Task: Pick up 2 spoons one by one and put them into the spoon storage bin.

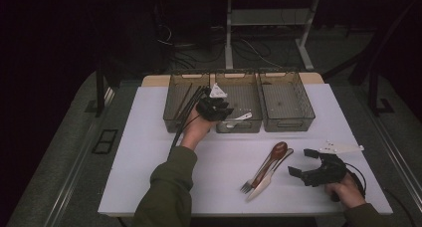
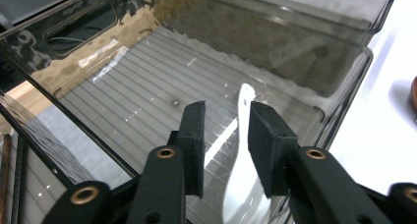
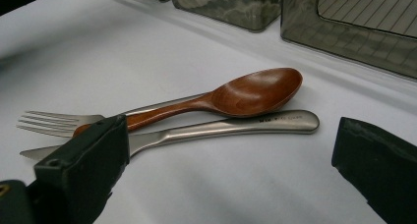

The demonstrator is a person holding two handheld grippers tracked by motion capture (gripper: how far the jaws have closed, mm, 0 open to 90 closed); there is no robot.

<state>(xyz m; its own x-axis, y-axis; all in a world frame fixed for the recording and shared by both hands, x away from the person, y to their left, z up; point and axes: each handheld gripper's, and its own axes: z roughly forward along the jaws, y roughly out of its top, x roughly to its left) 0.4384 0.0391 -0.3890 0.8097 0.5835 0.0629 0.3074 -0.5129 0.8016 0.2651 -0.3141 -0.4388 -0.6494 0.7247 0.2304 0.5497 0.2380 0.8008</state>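
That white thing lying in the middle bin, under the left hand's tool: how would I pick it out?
Find the row of three smoky see-through bins at the far side of the white table. In the middle bin a white spoon lies on the ribbed floor, between the parted jaws of the left tool. It is the only white utensil; the spoon on the table is brown wood.

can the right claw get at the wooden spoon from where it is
Probably yes. The right claw is open beside the spoon, which lies on top of the fork and knife with bare table between.
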